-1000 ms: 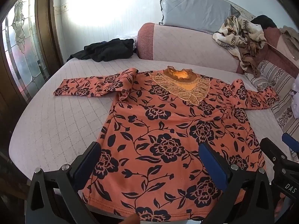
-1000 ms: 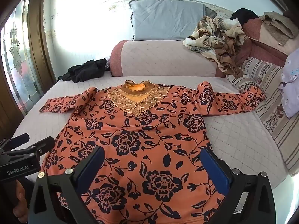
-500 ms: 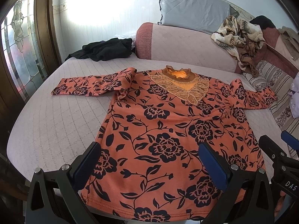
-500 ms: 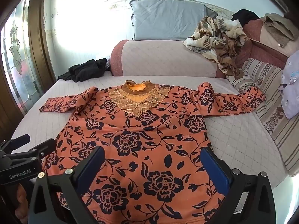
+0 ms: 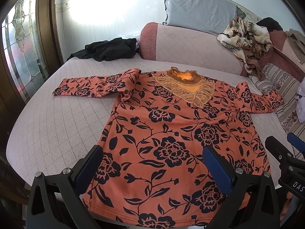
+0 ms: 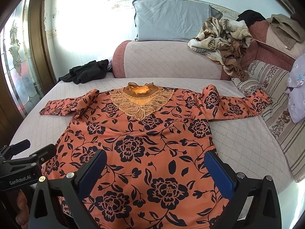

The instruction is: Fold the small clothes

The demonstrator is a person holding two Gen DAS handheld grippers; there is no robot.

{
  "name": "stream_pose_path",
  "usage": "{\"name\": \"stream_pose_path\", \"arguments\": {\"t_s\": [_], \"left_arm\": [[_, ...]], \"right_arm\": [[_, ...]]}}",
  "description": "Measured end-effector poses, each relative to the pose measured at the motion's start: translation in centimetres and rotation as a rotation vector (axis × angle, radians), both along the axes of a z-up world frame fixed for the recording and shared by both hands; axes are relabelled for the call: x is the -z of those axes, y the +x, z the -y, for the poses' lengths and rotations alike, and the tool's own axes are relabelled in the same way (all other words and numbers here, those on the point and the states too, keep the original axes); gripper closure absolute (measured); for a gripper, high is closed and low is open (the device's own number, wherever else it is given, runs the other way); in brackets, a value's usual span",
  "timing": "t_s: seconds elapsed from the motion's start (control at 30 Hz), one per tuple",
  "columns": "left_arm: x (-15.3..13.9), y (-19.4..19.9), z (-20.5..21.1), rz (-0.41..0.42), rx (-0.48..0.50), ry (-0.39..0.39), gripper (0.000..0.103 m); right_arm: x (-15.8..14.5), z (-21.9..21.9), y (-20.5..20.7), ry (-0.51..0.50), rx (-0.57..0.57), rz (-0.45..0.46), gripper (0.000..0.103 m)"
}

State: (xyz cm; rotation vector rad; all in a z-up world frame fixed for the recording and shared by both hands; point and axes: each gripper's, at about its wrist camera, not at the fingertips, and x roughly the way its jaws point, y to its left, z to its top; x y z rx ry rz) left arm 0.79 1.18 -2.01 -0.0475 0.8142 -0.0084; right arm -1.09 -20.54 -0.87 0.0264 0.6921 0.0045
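We have the orange floral top [image 5: 171, 133] spread flat and face up on the bed [image 5: 57, 129], its lace collar [image 5: 186, 87] at the far end and its hem at the near edge, right below us. Its long axis runs near to far, straight away from both claws. The left sleeve [image 5: 95, 85] reaches out to the left and lies wholly on the mattress; the right sleeve [image 6: 238, 105] stretches right until its cuff rests on the striped cushion [image 6: 276, 105].

Our left claw [image 5: 152, 169] hangs over the near left part of the hem with its blue pads wide apart, holding nothing. Our right claw [image 6: 156, 171] hangs over the near right part of the hem, likewise spread wide and empty. Each claw shows at the edge of the other's view, so the two sit close, side by side.

We judge no fold has begun. Each sleeve lies far and outward from the claw on its own side, so the left claw is nearer the left sleeve, the right claw nearer the right.

Farther off, a black garment [image 5: 108, 47] lies at the far left of the bed, a grey pillow [image 6: 171, 21] stands against the wall, and a patterned blanket [image 6: 223, 34] is heaped on the bolster at the far right.
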Motion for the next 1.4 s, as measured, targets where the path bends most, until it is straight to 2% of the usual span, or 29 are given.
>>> {"name": "stream_pose_path", "arguments": {"t_s": [1.4], "left_arm": [[0.02, 0.43, -0.01, -0.007, 0.011, -0.007, 0.0]], "right_arm": [[-0.22, -0.62, 1.02, -0.008, -0.005, 0.004, 0.0]]}}
